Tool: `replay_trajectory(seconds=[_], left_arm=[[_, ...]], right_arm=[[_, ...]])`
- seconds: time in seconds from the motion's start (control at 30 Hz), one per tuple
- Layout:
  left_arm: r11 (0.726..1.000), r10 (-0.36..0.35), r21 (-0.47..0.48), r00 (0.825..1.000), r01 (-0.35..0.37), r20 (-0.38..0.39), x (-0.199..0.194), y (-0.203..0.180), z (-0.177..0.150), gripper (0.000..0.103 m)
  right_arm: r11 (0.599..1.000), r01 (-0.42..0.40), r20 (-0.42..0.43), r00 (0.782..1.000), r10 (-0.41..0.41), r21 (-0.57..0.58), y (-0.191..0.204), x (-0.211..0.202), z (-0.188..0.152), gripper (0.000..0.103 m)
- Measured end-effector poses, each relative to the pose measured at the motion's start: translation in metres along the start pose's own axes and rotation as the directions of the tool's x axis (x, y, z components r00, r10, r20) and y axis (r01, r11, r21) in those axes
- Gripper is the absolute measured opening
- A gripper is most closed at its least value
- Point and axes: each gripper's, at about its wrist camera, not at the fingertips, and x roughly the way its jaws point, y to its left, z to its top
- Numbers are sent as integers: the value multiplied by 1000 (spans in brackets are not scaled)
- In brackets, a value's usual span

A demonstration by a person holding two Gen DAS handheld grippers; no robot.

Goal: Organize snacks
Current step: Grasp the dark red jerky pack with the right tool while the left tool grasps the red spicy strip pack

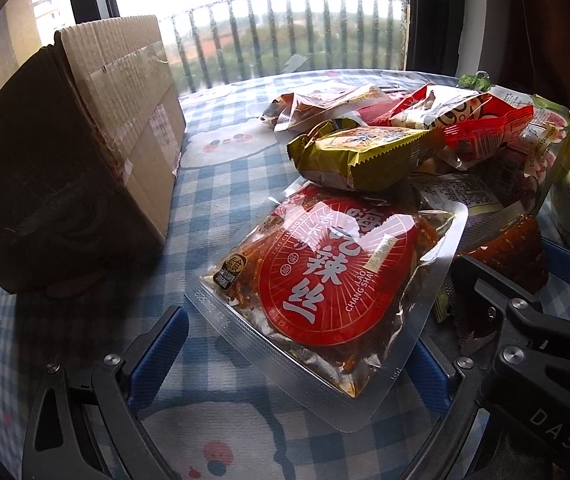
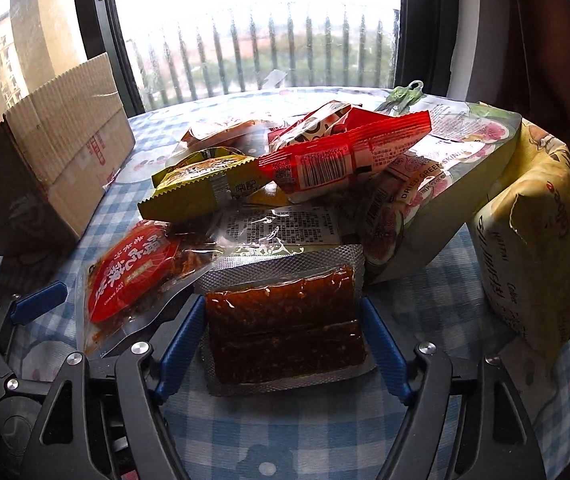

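Cardboard box point(image 2: 51, 168) left, snack pile point(image 2: 305, 168) ahead; right fingers point(image 2: 381, 340) flanking brown packet point(image 2: 285, 316); left fingers point(image 1: 157, 352) wide

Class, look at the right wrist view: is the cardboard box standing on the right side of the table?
No, the cardboard box stands at the left, on the checked tablecloth.

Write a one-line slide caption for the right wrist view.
Right gripper straddles a clear vacuum-sealed brown snack block, its jaws not visibly pressing, before a snack pile on a checked tablecloth.
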Motion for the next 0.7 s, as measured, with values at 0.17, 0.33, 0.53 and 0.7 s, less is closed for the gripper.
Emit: replay_trajectory(seconds=[0.17,0.33,0.53,0.7], left_arm=[[1000,5,26,1000,-5,10,5,-4,6,101],[998,27,52,998,-30,56,5,-11,14,100],[997,-33,76,998,29,55,16,-18,22,78],[996,-15,86,997,9,73,18,-20,27,62]], right_arm=[[1000,-6,12,1000,6,5,0,-2,2,75],[1000,-21,15,1000,20,22,-3,-1,6,75],[999,-30,15,999,30,23,-3,3,13,75],[998,-50,9,999,50,27,-3,7,17,75]])
